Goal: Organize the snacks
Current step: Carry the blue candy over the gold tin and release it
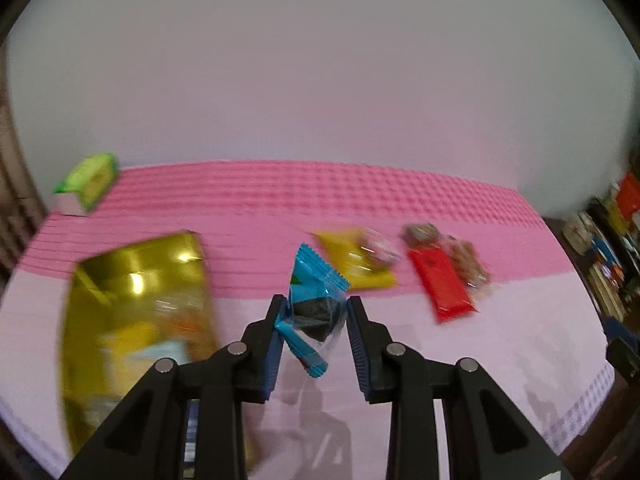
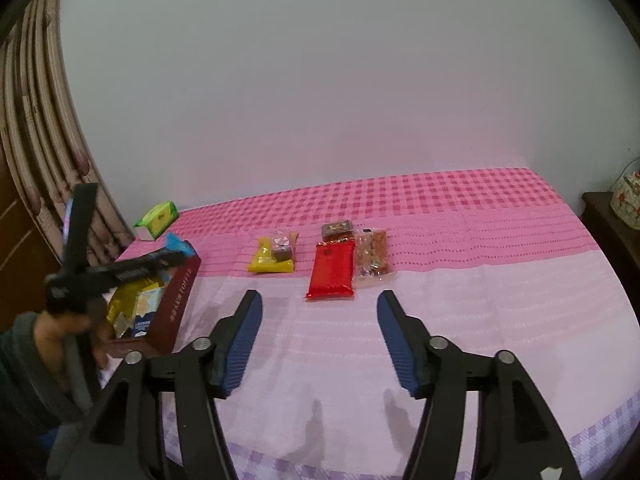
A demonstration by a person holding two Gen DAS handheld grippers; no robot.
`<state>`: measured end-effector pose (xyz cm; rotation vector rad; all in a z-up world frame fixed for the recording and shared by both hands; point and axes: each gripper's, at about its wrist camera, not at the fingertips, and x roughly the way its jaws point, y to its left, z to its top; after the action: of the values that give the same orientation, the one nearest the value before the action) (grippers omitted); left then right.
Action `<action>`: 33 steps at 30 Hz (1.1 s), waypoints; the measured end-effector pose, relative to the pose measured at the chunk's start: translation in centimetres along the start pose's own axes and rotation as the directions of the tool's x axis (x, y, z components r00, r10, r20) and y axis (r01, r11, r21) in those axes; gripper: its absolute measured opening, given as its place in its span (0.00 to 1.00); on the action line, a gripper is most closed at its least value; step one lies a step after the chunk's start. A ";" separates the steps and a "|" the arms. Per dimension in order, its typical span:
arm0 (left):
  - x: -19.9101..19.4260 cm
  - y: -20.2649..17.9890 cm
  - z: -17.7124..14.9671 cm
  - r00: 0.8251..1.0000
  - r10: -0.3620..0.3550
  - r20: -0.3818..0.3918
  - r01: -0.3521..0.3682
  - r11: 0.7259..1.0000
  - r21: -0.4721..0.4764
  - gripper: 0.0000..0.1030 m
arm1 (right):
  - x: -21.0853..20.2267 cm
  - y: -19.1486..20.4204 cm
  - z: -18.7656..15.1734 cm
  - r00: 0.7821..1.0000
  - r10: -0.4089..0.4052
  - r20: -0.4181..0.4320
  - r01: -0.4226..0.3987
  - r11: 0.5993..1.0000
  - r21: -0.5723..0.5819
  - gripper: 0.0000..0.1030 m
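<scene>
Blue crinkle-edged snack packet (image 1: 314, 300) sits pinched in your left gripper (image 1: 314, 312), long axis roughly upright, probably above the dark-red cardboard box (image 2: 176, 300) at left, while your right gripper (image 2: 320, 312) gapes empty.

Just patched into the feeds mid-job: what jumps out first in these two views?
The left gripper grips a blue snack packet with a dark piece inside, lifted beside the gold-lined box at the left of the pink cloth. Further back lie a yellow packet, a red packet and a clear nut bag in a loose row. The right gripper hangs wide open and empty just short of the red packet.
</scene>
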<state>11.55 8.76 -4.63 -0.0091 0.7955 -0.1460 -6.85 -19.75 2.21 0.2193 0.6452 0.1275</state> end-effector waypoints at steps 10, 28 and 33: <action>-5.6 11.4 2.6 0.983 0.183 0.028 -0.177 0.974 -0.145 0.30 | -1.1 0.7 0.2 0.999 0.030 0.017 -0.030 1.000 -0.001 0.59; -6.8 13.7 -3.0 0.969 0.238 -0.063 -0.245 0.952 -0.180 0.30 | -3.2 1.1 1.1 0.996 0.060 0.069 -0.061 0.998 0.009 0.64; -6.4 14.1 -4.9 0.965 0.246 -0.094 -0.259 0.948 -0.186 0.30 | -3.6 1.6 1.2 0.995 0.061 0.081 -0.061 0.998 0.006 0.92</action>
<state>5.44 23.79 -4.34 -0.0895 0.8711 0.1775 -9.08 -19.10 5.66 0.2516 0.5593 0.1737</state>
